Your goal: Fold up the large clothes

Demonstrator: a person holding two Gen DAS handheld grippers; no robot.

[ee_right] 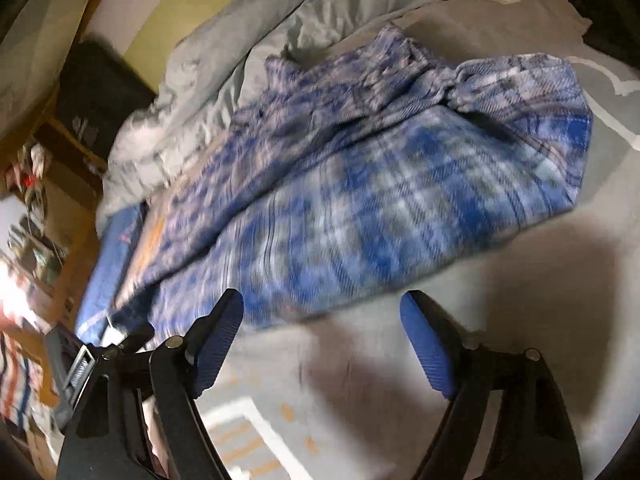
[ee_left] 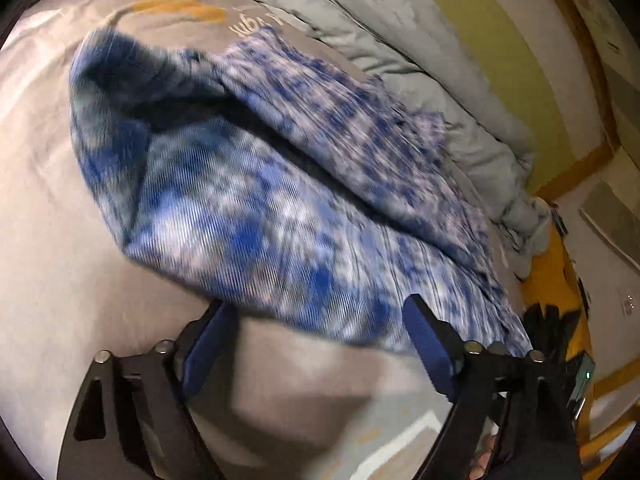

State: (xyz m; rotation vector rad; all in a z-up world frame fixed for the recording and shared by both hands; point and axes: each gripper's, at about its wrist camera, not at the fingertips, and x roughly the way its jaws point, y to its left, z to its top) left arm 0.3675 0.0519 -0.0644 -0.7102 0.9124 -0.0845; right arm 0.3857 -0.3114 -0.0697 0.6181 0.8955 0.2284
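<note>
Blue plaid shirt (ee_left: 256, 184) (ee_right: 360, 200), crumpled on bed (ee_left: 44, 200) (ee_right: 520, 280): twelve o'clock of left hand-held gripper (ee_left: 316, 320) and right hand-held gripper (ee_right: 320, 316), both spread, pinching nothing.

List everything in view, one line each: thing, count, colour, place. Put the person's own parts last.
plaid garment: one, blue and white, lying rumpled on the bed, just ahead of both tools.
bed sheet: one, beige-grey with an orange print, under the garment.
duvet: one, grey, bunched along the wall side of the bed.
wall: yellow-green with wooden trim, beyond the duvet.
clutter: several blurred items, colours mixed, off the bed's edge in the right wrist view.
left tool: one, black with blue pads, open, nothing gripped.
right tool: one, black with blue pads, open, nothing gripped.
</note>
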